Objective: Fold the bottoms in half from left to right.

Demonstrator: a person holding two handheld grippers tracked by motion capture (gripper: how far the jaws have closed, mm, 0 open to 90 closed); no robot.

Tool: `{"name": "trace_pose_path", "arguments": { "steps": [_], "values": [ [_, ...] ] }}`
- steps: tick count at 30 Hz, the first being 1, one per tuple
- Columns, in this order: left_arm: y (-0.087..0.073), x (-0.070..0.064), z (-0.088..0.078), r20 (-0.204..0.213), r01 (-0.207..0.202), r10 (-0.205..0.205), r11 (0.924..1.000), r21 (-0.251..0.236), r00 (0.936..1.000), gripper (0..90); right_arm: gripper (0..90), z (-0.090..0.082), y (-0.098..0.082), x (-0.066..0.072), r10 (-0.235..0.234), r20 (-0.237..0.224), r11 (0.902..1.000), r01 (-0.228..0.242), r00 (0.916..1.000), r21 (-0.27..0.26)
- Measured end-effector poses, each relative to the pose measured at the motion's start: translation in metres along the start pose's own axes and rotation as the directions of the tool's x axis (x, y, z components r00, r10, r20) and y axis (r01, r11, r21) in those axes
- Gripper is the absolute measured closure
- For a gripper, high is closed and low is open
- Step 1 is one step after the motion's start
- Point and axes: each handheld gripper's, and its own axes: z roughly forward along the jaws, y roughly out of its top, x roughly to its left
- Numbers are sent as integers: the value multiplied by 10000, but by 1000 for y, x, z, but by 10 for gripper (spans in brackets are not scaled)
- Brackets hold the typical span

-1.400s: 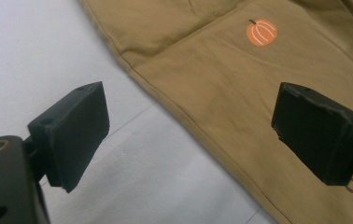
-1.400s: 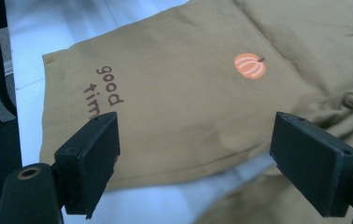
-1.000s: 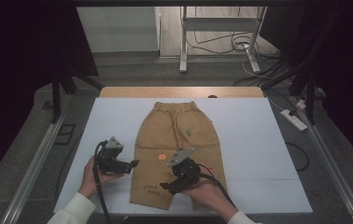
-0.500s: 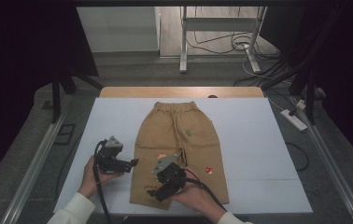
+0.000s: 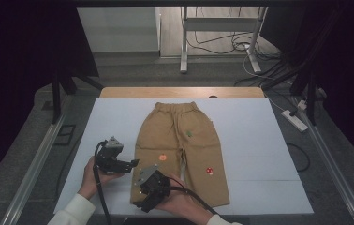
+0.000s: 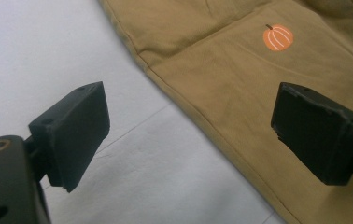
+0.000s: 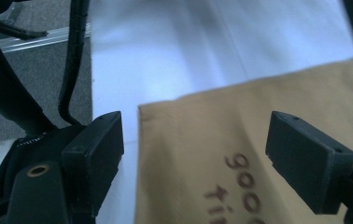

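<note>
— Those tan trousers (image 5: 180, 150) lie spread flat on the white surface (image 5: 259, 150), waistband away from the person, both legs pointing back toward them. What do you make of the cloth?

— Soft and light, I'd judge, a woven cotton sort of thing. It will sag and fold the moment a corner is lifted, so it wants two holds, not one. The hems look the sensible place: doubled fabric, a firm edge to pinch.

— That is where the right tool (image 5: 148, 196) sits, over the hem of the leg on the person's left. In its own view the jaws stand wide apart with the hem corner (image 7: 143, 112) between them and some printed lettering (image 7: 233, 186) just inside.

— And the left tool (image 5: 129, 164)?

— Spread open too, holding nothing, just beside the outer seam of that same leg. Its view shows the seam edge (image 6: 174, 93) running between the jaws and a small orange pumpkin patch (image 6: 278, 37) farther up the cloth.

— Any boxes or bins about?

— None on the surface that I can see. Only the trousers, with a green patch (image 5: 189, 133) and a red mushroom patch (image 5: 209, 171) on the other leg.
</note>
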Motion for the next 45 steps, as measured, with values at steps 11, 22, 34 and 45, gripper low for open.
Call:
{"name": "trace_pose_path", "arguments": {
  "steps": [11,22,34,45],
  "values": [
    [-1,0,0,-16,33,-33,10000,40,10000,115,215,18,2,9,-420,41,9978,417,9991,525],
    [-1,0,0,-32,9,-8,9999,100,10000,116,716,11,-2,1,130,859,9999,-138,9962,89],
    [0,3,1,95,91,-91,9999,49,9999,126,854,-2,-7,-9,441,496,9990,-442,9978,1],
    [16,8,3,181,118,-116,9998,-137,9998,134,853,-8,-7,-11,488,295,9987,-483,9984,-167]
  ]
}}
